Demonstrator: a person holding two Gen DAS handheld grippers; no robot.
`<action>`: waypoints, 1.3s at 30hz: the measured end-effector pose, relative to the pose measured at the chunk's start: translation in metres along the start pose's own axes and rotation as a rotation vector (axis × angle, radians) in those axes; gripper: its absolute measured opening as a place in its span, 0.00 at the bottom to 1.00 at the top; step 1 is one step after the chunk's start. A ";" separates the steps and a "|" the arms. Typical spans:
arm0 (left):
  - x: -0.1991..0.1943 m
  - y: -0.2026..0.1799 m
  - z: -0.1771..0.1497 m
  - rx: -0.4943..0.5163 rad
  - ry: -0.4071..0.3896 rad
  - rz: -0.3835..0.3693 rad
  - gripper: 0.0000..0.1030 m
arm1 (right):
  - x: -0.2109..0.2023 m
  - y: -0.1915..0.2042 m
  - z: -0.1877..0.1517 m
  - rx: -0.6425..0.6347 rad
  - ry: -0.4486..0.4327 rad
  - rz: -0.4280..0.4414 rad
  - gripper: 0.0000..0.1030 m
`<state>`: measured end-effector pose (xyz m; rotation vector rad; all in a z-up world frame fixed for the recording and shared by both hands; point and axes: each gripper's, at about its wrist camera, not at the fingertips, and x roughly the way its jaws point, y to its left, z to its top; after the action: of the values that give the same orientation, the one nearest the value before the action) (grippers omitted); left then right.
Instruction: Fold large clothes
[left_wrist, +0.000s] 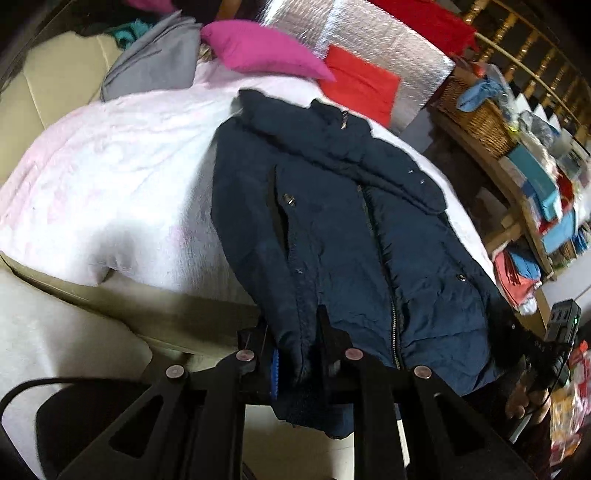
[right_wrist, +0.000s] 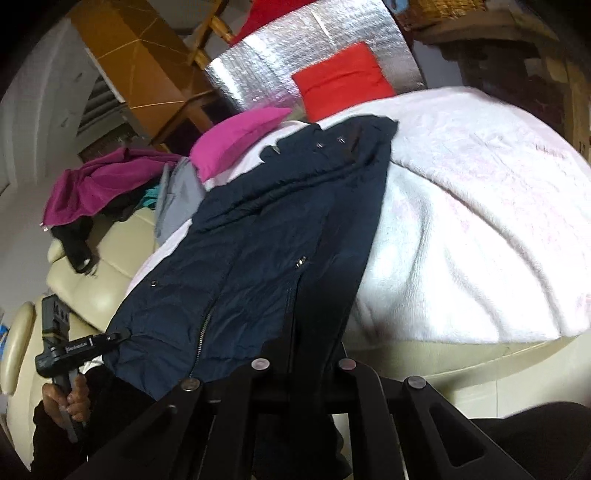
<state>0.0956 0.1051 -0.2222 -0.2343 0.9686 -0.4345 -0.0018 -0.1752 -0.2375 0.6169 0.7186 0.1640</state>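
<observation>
A navy padded jacket (left_wrist: 332, 221) lies zip-side up on a pale pink blanket (left_wrist: 129, 166) that covers a sofa. My left gripper (left_wrist: 291, 343) is shut on the jacket's hem at its near left corner, and the cloth hangs down between the fingers. In the right wrist view the same jacket (right_wrist: 240, 266) runs up the middle, and my right gripper (right_wrist: 306, 354) is shut on the hem's other corner. Each view shows the other gripper at the hem, held by a hand: the right gripper (left_wrist: 524, 332) and the left gripper (right_wrist: 110, 338). The hem is lifted off the blanket.
A magenta cushion (left_wrist: 266, 48), a red cushion (left_wrist: 358, 85) and a silver foil sheet (left_wrist: 388, 40) lie beyond the collar. A grey garment (left_wrist: 155, 62) sits at the far left. A wicker basket (left_wrist: 476, 114) and cluttered shelves (left_wrist: 546, 206) stand to the right. The sofa's cream leather (right_wrist: 92, 251) shows.
</observation>
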 end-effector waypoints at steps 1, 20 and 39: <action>-0.007 -0.003 0.000 0.008 -0.006 -0.010 0.16 | -0.009 0.002 0.000 -0.008 -0.013 0.009 0.07; -0.067 -0.020 0.101 -0.051 -0.182 -0.155 0.14 | -0.056 0.025 0.089 0.006 -0.284 0.159 0.07; 0.157 0.031 0.250 -0.331 -0.168 0.002 0.14 | 0.149 -0.036 0.231 0.232 -0.233 -0.079 0.07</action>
<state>0.3889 0.0611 -0.2136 -0.5608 0.8715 -0.2455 0.2602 -0.2623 -0.2075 0.8129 0.5385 -0.0654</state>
